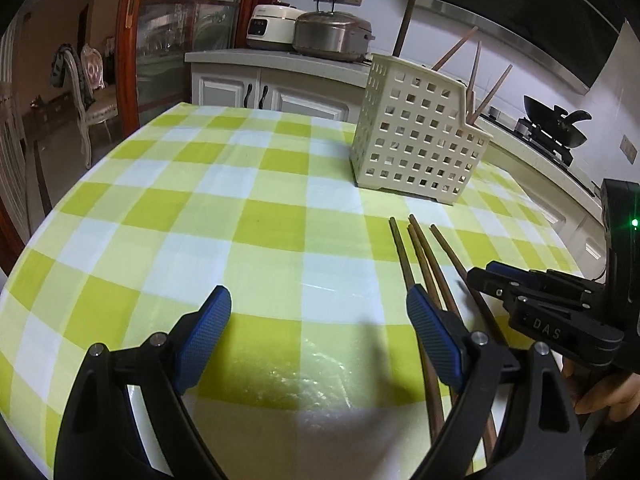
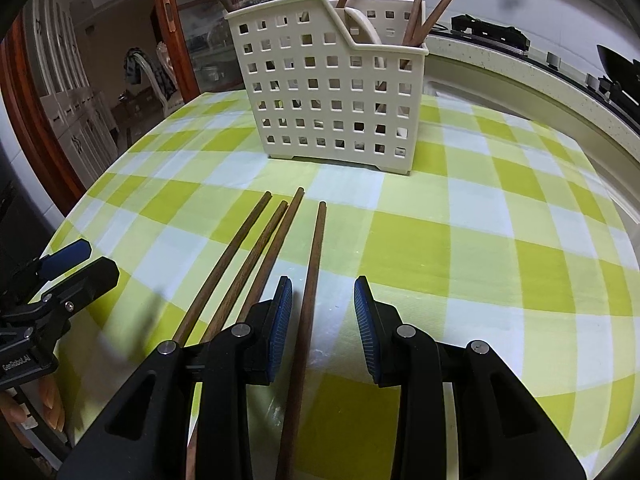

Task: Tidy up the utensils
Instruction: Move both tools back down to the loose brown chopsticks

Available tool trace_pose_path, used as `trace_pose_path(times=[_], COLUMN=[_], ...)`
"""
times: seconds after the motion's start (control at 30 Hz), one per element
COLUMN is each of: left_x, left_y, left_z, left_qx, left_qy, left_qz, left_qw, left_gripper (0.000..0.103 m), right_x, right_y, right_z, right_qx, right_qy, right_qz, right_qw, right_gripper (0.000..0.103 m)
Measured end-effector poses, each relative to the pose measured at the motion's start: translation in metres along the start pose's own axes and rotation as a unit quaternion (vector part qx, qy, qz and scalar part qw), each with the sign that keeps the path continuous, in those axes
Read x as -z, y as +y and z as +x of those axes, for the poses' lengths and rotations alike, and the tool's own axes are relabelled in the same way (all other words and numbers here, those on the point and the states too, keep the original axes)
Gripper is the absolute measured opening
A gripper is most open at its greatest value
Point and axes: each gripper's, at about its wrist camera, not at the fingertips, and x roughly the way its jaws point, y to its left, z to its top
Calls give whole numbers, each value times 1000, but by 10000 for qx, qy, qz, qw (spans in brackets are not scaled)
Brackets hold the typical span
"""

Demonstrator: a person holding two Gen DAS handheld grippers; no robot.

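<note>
Fingers of the right gripper [image 2: 323, 320] straddle the outermost of four chopsticks [image 2: 310, 300] on the bench [image 2: 460, 248], parted, not yet pinching. Left gripper [image 1: 318, 336] hangs wide open and empty beside them. Holder [image 2: 332, 92] waits just beyond, partly filled.

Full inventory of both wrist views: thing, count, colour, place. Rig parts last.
chopsticks on table: 4, dark brown, flat on the cloth in front of the caddy
caddy: 1, cream, perforated, upright on the table
chopsticks in caddy: several, brown, standing upright
tablecloth: 1, green-white check
cookers: 2, white and steel, on the back counter
wok: 1, black, on the stove
left gripper: wide open, empty
right gripper: open, straddling the rightmost chopstick
</note>
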Motion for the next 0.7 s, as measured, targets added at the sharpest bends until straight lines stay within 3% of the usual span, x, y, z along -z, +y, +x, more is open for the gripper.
trace_pose_path(times=[0.7], left_x=[4], left_y=[-4], left_z=[6], left_qx=[-35], left_qy=[141], left_qz=[30], left_qw=[9999], left_gripper=[86], right_x=[-13], right_y=[18], right_z=[21], right_qx=[329], right_qy=[216], right_qz=[-382], right_qw=[9985], right_gripper=[32])
